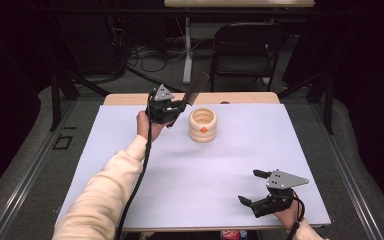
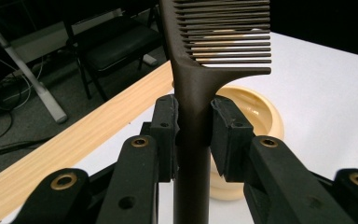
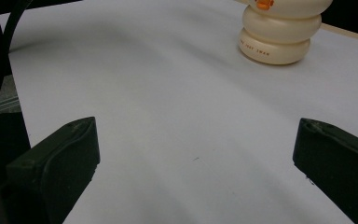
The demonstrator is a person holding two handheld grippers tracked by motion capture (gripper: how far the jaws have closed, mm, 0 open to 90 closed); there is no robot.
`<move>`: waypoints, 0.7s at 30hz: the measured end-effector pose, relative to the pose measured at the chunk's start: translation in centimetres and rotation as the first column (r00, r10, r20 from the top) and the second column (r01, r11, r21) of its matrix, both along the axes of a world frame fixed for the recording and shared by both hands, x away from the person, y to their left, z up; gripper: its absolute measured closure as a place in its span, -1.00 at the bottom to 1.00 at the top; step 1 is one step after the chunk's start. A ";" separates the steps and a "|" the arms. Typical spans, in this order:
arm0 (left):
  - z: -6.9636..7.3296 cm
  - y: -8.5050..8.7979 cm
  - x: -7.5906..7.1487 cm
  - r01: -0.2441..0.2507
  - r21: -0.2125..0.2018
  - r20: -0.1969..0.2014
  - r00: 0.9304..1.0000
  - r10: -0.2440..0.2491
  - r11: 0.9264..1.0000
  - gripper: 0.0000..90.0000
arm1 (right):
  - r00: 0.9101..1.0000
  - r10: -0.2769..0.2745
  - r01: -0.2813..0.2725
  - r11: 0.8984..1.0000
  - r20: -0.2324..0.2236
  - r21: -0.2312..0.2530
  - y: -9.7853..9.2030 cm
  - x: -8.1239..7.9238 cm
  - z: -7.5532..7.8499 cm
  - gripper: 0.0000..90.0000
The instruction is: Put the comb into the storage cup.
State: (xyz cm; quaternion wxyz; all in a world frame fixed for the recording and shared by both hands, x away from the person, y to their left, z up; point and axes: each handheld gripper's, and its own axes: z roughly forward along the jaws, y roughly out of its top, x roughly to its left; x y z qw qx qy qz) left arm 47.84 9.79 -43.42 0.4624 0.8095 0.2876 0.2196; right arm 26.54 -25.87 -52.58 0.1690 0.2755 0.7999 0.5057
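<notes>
We have the dark brown plastic comb (image 2: 193, 93) pinched by its handle in our left gripper (image 1: 177, 107), raised beside the cream ribbed cup (image 1: 202, 125), not yet dropped in, while our right gripper (image 1: 257, 189) rests spread.

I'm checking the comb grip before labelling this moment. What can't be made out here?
- Comb: top cut off by the left gripper view's edge; lower handle hidden between the left gripper pads.
- Cream ribbed holder: top cut off in the right gripper view; its small print is unreadable.
</notes>
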 end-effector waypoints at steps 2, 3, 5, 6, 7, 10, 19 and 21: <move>0.1 -0.1 0.0 -0.003 -0.007 -0.001 1.000 0.003 1.000 0.61 | 1.000 0.000 0.000 1.000 0.001 0.000 0.0 0.0 0.0 -1.00; 0.1 -0.1 0.1 -0.002 -0.007 0.001 1.000 0.002 1.000 0.61 | 1.000 0.000 0.000 1.000 0.001 0.000 0.0 0.0 0.0 -1.00; 0.2 -0.2 0.1 -0.003 -0.006 0.002 1.000 0.003 1.000 0.61 | 1.000 0.000 0.000 1.000 0.000 0.000 0.0 0.0 0.0 -1.00; 0.2 -0.3 0.1 -0.007 -0.015 0.003 1.000 0.007 1.000 0.61 | 1.000 0.000 0.000 1.000 -0.001 0.001 0.0 0.0 0.0 -1.00; 0.2 -0.3 0.2 -0.008 -0.017 0.006 1.000 0.008 1.000 0.61 | 1.000 0.000 0.000 1.000 0.000 0.000 0.0 0.0 0.0 -1.00; 0.3 -0.5 0.2 -0.008 -0.022 0.009 1.000 0.008 1.000 0.61 | 1.000 0.001 -0.001 1.000 0.001 -0.001 0.0 0.0 0.0 -1.00; 0.7 -1.1 0.6 -0.009 -0.030 0.023 1.000 0.010 1.000 0.61 | 1.000 0.000 0.000 1.000 -0.002 0.001 0.0 0.0 0.0 -1.00; 0.8 -1.3 0.7 -0.009 -0.041 0.025 1.000 0.010 0.999 0.61 | 1.000 0.001 -0.001 1.000 -0.002 0.001 0.0 0.1 0.0 -1.00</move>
